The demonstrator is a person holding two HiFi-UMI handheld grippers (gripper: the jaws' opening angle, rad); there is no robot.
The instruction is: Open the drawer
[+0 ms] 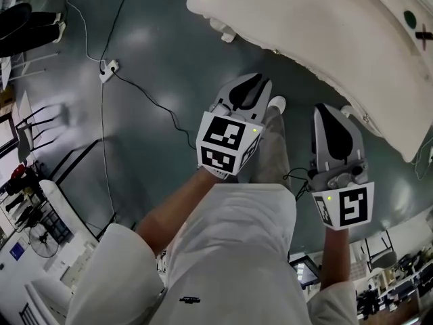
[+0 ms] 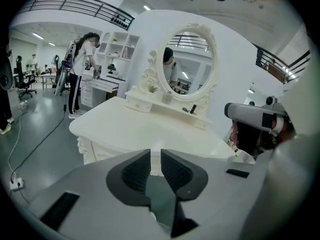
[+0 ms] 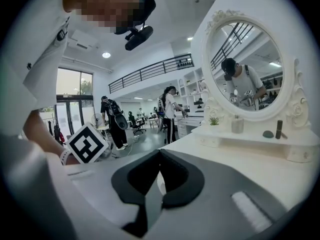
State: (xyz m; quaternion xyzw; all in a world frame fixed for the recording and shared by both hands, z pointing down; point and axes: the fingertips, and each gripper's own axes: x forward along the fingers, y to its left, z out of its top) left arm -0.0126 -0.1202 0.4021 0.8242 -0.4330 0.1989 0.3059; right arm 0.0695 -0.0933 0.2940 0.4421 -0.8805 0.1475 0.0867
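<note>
Step in hand: approach, with no contact made on any drawer. The white dressing table (image 1: pixel 318 26) stands in front of the person, its top bare apart from the oval mirror (image 2: pixel 190 59) and a few small items on the shelf at the mirror's foot. The left gripper (image 2: pixel 155 153) hangs in the air short of the table's near edge, jaws spread by a narrow gap with nothing between them. The right gripper (image 3: pixel 159 154) is alongside it, jaws pressed together at the tips and empty. In the head view both grippers point toward the table, the left (image 1: pixel 254 80) well apart from its edge, the right (image 1: pixel 326 108) nearer to it. The drawer is most likely in the carved front (image 2: pixel 91 151) under the tabletop, seen low and to the left of the left jaws; no handle can be made out from here. Next move, as judged: bring the left gripper down below the tabletop's edge, find the handle, open the jaws wider, close on it, then pull straight back toward the person.
</note>
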